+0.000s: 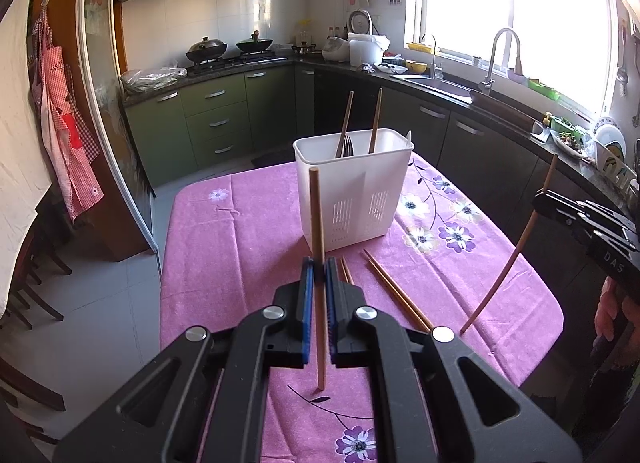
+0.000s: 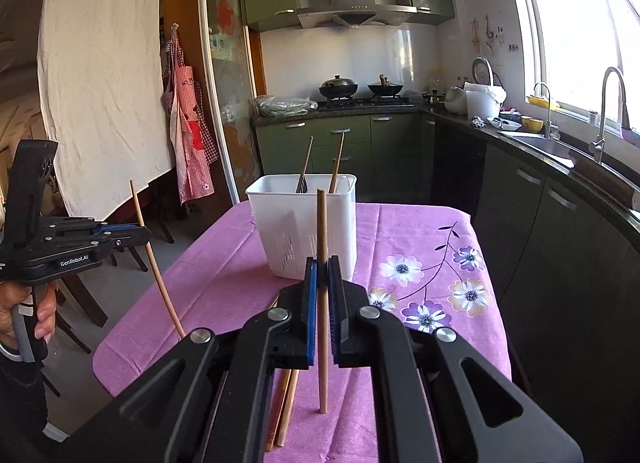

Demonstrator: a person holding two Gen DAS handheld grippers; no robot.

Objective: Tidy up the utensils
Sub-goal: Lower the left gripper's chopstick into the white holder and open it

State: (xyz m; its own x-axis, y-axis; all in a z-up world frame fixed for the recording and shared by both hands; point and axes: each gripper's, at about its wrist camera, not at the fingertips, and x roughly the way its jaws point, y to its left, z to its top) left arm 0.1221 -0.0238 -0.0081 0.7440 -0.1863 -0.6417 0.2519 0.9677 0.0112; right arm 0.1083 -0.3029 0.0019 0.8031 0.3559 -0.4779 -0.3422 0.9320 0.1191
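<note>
Right hand-held gripper (image 2: 321, 263) hides loose chopsticks (image 1: 396, 291).

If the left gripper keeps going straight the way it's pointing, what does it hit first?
Most likely the white utensil caddy, straight ahead of the left gripper on the pink tablecloth. The upright chopstick in its fingers would probably touch the near wall first; depth is unclear.

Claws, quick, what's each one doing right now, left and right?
Left claw: closed on an upright chopstick.
Right claw: closed on another chopstick, also upright.
</note>
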